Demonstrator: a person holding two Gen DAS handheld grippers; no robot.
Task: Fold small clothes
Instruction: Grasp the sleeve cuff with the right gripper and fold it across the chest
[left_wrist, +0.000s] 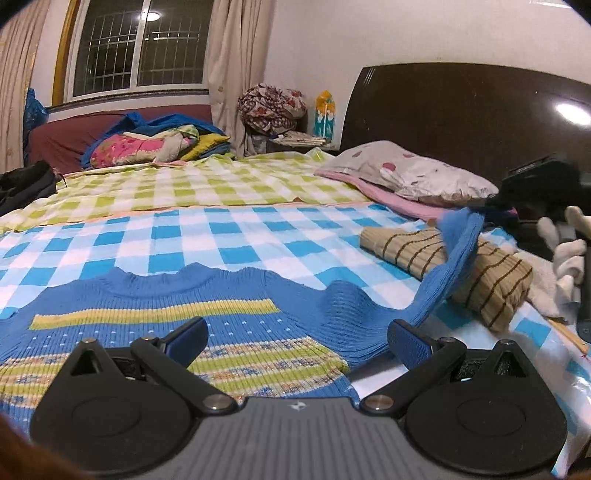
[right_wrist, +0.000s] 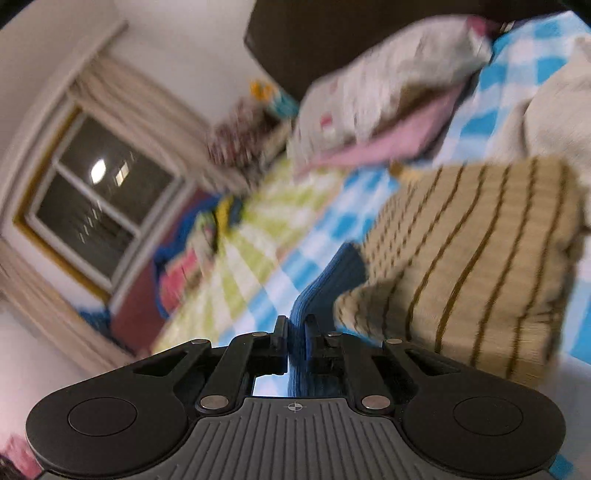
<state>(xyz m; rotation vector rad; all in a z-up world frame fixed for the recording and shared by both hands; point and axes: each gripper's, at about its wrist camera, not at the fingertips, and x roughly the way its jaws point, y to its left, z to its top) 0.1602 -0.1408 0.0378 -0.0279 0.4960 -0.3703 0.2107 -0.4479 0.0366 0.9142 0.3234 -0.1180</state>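
**Right gripper lifts a sleeve of the blue sweater; left gripper waits open above it**

A small blue sweater (left_wrist: 155, 325) with yellow and green bands lies flat on the bed (left_wrist: 236, 236), on the blue-checked sheet, neck toward 12 o'clock in the left wrist view. Its body fills the lower left of that view. One sleeve (left_wrist: 436, 280) rises off the sheet from the centre and runs up toward 2 o'clock, stretched into a taut band.

The left gripper (left_wrist: 297, 338) hovers low over the sweater with its jaws wide apart. Nothing sits between them, though the lifted sleeve passes just beside the right-hand finger (left_wrist: 410, 341).

The right gripper (right_wrist: 295, 328) has its jaws together, clamped on the blue sleeve cloth (right_wrist: 325, 288), which shows as a ribbed strip pinched between the two fingers and reaching away toward 1 o'clock. This view is tilted and smeared by motion. In the left wrist view that gripper appears as a dark shape (left_wrist: 535, 184) at 3 o'clock, at the top end of the sleeve, with a white-gloved hand (left_wrist: 565, 251) below it.

A folded tan sweater (left_wrist: 480, 273) with dark stripes lies on the sheet at 3 o'clock, partly behind the raised sleeve; the same sweater fills the right side of the right wrist view (right_wrist: 480, 266). Beyond it, at 2 o'clock, a spotted pillow (left_wrist: 410, 173) rests against the dark headboard (left_wrist: 461, 114). A pile of bright clothes (left_wrist: 155, 144) sits at the far edge at 11 o'clock, under the window (left_wrist: 140, 48).
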